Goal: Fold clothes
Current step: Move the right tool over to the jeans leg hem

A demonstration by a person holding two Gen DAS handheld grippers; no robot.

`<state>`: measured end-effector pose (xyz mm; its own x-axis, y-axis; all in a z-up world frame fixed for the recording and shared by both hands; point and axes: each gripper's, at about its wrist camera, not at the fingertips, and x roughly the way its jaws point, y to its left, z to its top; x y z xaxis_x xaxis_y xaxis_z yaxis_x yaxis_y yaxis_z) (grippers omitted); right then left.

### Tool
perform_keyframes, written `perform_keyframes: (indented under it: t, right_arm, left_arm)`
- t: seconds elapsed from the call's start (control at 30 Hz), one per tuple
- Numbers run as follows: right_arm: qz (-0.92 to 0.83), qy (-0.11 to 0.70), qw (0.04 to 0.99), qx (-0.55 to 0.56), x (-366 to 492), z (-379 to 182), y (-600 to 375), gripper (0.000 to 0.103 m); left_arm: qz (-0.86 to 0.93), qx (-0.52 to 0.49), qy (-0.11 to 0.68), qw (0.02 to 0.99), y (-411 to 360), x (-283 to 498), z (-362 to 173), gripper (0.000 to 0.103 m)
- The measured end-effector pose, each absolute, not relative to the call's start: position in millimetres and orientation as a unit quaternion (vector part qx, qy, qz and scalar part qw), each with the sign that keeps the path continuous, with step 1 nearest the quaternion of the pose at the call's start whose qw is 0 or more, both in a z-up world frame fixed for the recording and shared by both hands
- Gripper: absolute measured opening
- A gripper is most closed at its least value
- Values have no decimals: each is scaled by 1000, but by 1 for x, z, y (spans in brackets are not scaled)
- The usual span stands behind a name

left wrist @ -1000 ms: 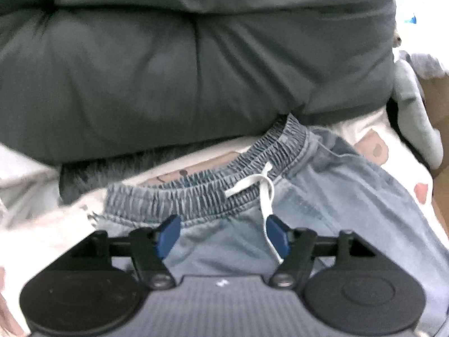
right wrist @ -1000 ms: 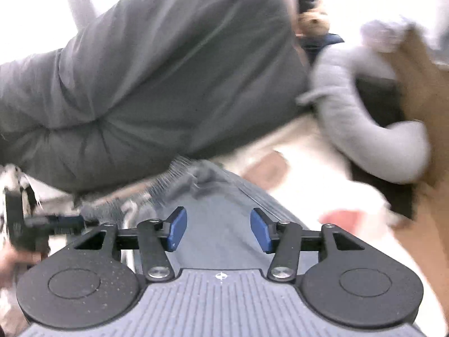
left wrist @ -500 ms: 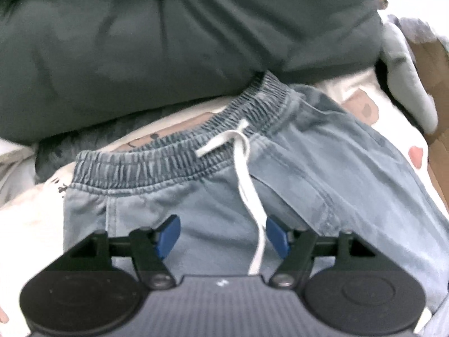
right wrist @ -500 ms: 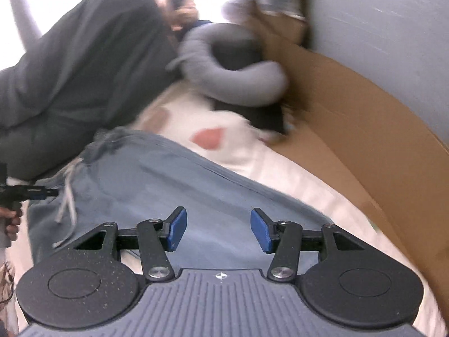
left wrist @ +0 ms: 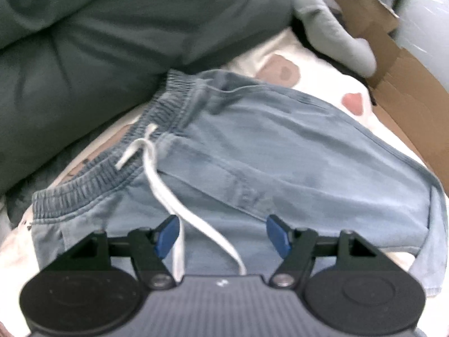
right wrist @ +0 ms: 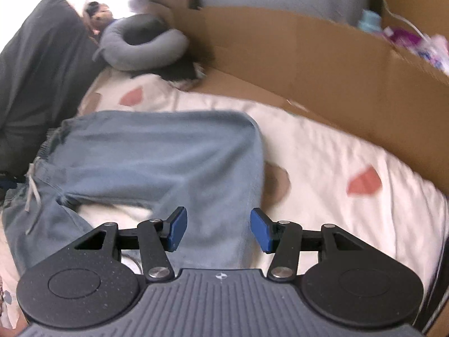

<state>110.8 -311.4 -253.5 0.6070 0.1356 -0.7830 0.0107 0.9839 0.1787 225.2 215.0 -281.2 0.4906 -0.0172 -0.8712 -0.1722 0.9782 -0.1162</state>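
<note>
Faded blue denim, a pair of drawstring trousers (left wrist: 280,151), lies spread on a white bedsheet (right wrist: 322,146) printed with pink and brown shapes. The elastic waistband (left wrist: 157,129) sits against a dark grey duvet (left wrist: 98,42), and the white drawstring (left wrist: 168,193) trails from it down toward the left gripper (left wrist: 221,234).

The left gripper hangs over the front of the trousers just below the waistband, its blue pads spread apart with only the cord and flat cloth beneath them, gripping nothing. The right gripper (right wrist: 217,230) hovers over one trouser leg (right wrist: 219,185), its jaws also parted and empty, the cloth under them, not pinched as far as I can see.

From the right gripper, the trousers run long-ways away to the left, waistband at the far left end, and the nearer leg bends back toward the gripper. So the right hand is nearer the legs and the left nearer the waist.

To the right a brown cardboard box (right wrist: 322,64) walls off the bed, with a strip of bare sheet between it and the trousers. A grey neck pillow (right wrist: 140,47) lies beyond, well apart. I would judge there is room enough to fold a leg across.
</note>
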Motion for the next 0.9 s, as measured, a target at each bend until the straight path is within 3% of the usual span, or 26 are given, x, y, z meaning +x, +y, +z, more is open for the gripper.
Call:
perform_keyframes:
  t: [0.2, 0.33, 0.47, 0.63, 0.9]
  right_arm:
    - [26, 448, 887, 113, 87, -293, -326, 57]
    - [23, 459, 877, 140, 86, -327, -332, 47]
    - [20, 463, 872, 156, 89, -352, -336, 47]
    - [31, 478, 864, 154, 98, -369, -334, 42]
    - [53, 487, 860, 144, 119, -377, -329, 41]
  left_arm:
    - [32, -77, 511, 856, 194, 239, -275, 72]
    - [13, -69, 516, 854, 180, 239, -278, 72]
    - [6, -99, 519, 849, 171, 238, -296, 72]
    - [-2, -169, 528, 832, 167, 233, -316, 72]
    - [-14, -140, 535, 833, 164, 230, -323, 72]
